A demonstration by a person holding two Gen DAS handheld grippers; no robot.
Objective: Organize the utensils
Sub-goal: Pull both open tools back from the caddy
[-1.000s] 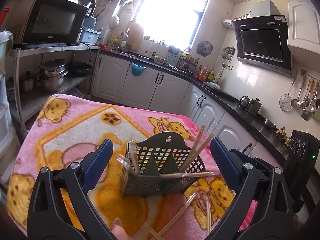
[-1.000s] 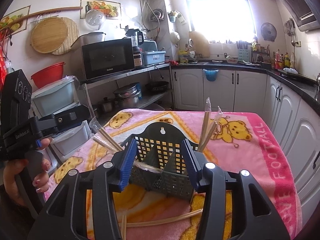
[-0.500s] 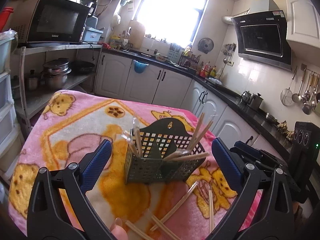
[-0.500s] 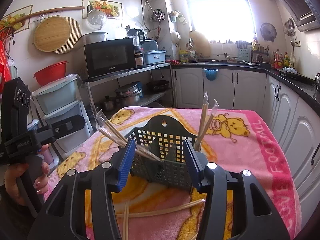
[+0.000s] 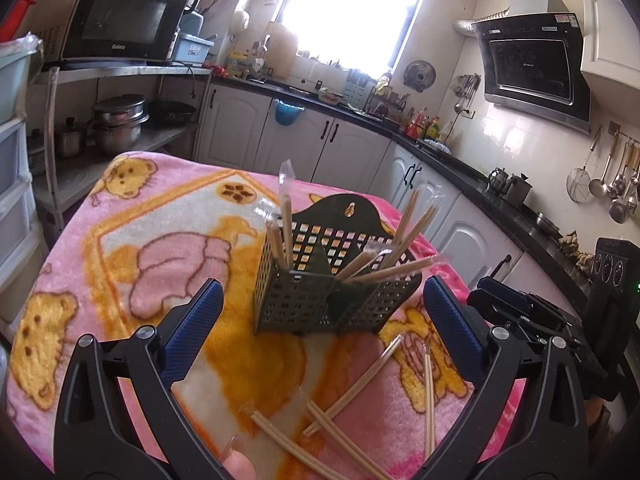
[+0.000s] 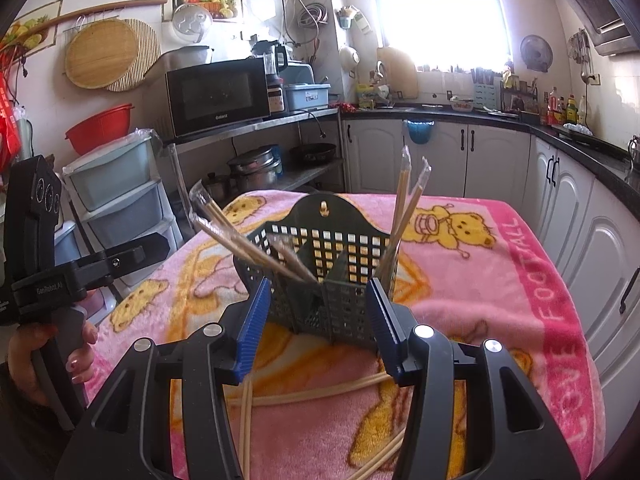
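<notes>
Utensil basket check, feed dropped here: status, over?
Both hand-held grippers open, empty. Basket upright, holding chopsticks. Loose chopsticks on blanket. Nothing blocking.

A dark green perforated plastic utensil basket (image 5: 320, 296) with a divided interior stands upright on the blanket, just ahead of the open left claw (image 5: 320, 332) and centred between its fingers. Pale wooden chopsticks in clear wrappers (image 5: 390, 268) lean out of its compartments. More loose wooden chopsticks (image 5: 352, 390) lie scattered flat below the claw, between its arms.
</notes>
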